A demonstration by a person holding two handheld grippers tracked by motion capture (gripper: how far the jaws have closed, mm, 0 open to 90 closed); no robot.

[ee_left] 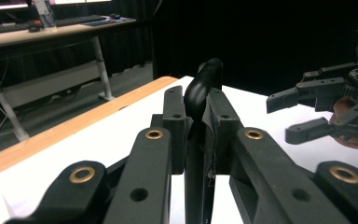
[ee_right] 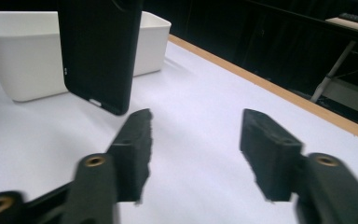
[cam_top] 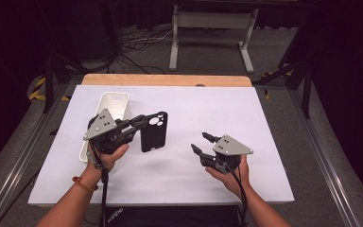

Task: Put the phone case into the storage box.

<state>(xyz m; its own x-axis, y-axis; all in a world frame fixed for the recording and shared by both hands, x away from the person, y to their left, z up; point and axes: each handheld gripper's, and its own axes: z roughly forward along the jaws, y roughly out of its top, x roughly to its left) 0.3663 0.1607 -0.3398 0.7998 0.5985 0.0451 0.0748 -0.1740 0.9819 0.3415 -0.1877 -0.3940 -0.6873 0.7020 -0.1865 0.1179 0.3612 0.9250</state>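
Between the left gripper's [cam_top: 144,120] jaws a black phone case [cam_top: 153,132] is pinched at its long edge; in the left gripper view the case [ee_left: 200,93] runs edge-on, its lower end cut off by the frame. Case held above the white table [cam_top: 194,109], just right of the white bin [cam_top: 113,106], whose near end is hidden by gripper and hand. Right gripper [cam_top: 204,143] jaws spread wide, gripping nothing, well apart from the case; case top cropped in its view [ee_right: 98,51]
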